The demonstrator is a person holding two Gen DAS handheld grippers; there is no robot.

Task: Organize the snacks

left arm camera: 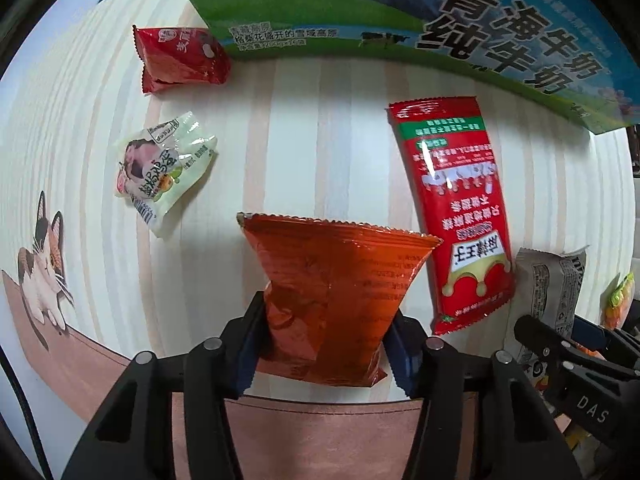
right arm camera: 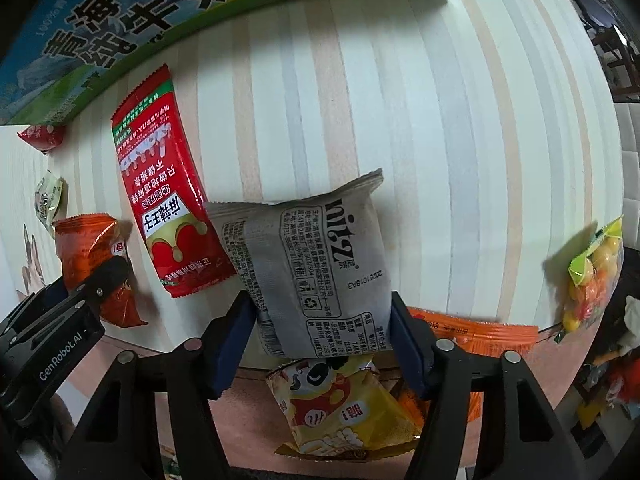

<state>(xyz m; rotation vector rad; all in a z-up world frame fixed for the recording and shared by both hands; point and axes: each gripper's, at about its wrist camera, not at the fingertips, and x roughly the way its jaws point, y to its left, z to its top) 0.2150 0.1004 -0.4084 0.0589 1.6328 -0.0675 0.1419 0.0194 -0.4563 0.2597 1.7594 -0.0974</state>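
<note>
My left gripper (left arm camera: 326, 354) is shut on an orange snack bag (left arm camera: 332, 292) and holds it over the striped table; the bag also shows in the right wrist view (right arm camera: 90, 252). My right gripper (right arm camera: 322, 334) is shut on a grey snack packet (right arm camera: 312, 264), seen at the right edge of the left wrist view (left arm camera: 550, 284). A long red snack packet (left arm camera: 456, 208) lies flat between the two grippers, also in the right wrist view (right arm camera: 164, 208).
A green and blue milk carton box (left arm camera: 400, 12) stands along the back. A small red packet (left arm camera: 180, 58) and a pale green packet (left arm camera: 164, 172) lie at left. A yellow popcorn bag (right arm camera: 344, 404), an orange packet (right arm camera: 480, 332) and a candy bag (right arm camera: 592, 276) lie near the front and right edge.
</note>
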